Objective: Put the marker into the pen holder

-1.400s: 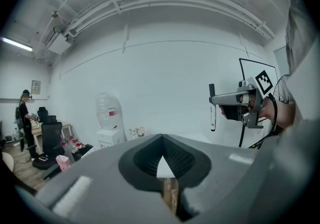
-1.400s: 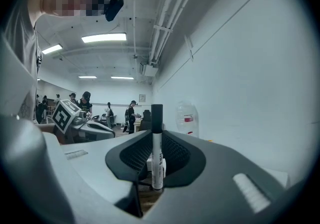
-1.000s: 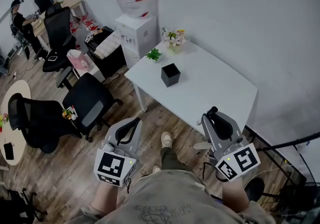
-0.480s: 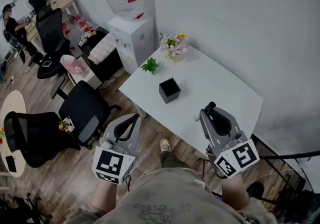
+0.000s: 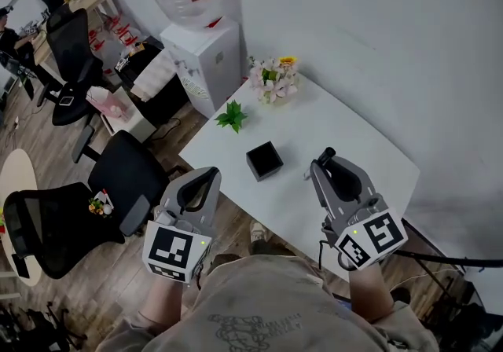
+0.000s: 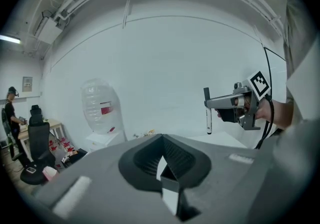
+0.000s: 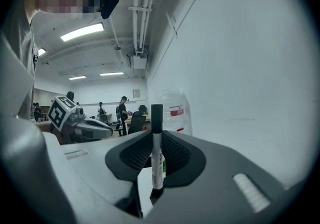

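Note:
A black square pen holder [image 5: 264, 160] stands on the white table [image 5: 354, 130], near its front left edge. My right gripper [image 5: 324, 160] is shut on a white marker with a black cap [image 7: 157, 153], which stands upright between its jaws. It hovers over the table's front edge, just right of the holder. In the left gripper view the marker [image 6: 209, 118] hangs down from the right gripper [image 6: 207, 99]. My left gripper [image 5: 203, 179] is shut and empty, off the table's edge, left of the holder.
A flower pot [image 5: 275, 79] and a small green plant [image 5: 231, 116] stand on the table's far left part. A water dispenser [image 5: 200, 52] stands beside the table. Black office chairs [image 5: 126, 174] are on the wooden floor at left.
Both grippers have come forward toward the table. The right gripper with the marker now reaches over the table's front edge, nearer the pen holder.

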